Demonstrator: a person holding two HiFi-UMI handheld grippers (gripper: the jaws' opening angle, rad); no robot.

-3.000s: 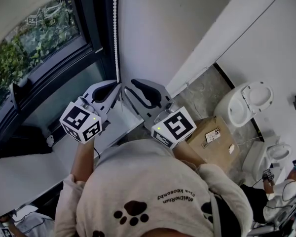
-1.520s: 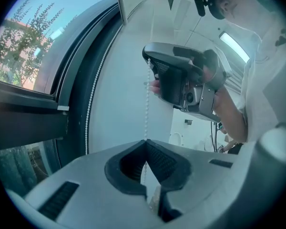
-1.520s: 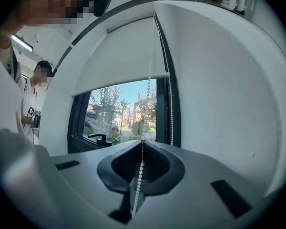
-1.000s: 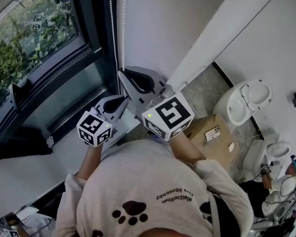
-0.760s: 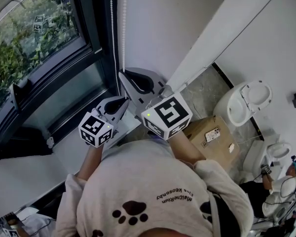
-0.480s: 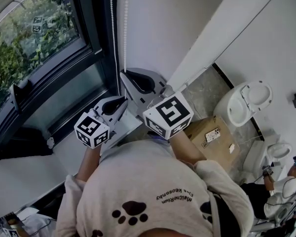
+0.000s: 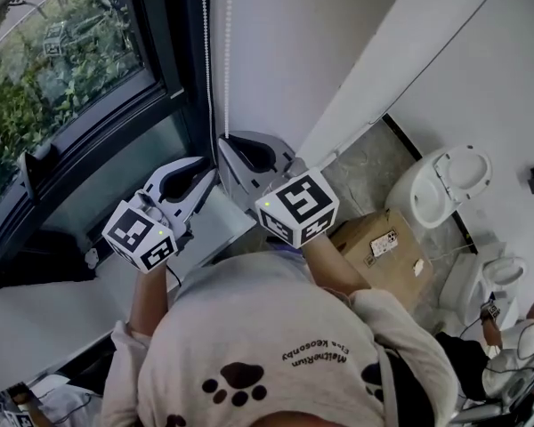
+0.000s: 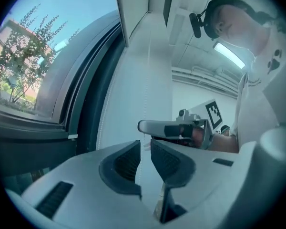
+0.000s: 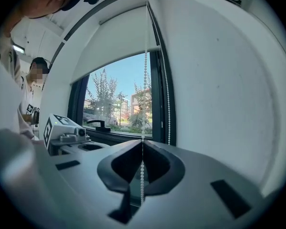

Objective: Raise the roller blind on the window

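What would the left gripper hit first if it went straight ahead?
Probably the bead chain, pinched by the right gripper and hanging in line with the left gripper, whose empty jaws have just been opening. Beyond is white wall. Depth unclear.

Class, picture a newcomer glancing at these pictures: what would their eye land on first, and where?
The white chain hanging by the window's right edge stands out, pinched between the right tool's closed jaws. Behind it, the window shows sunlit trees under a partly raised blind. In the head view, a white toilet stands on the floor at right.
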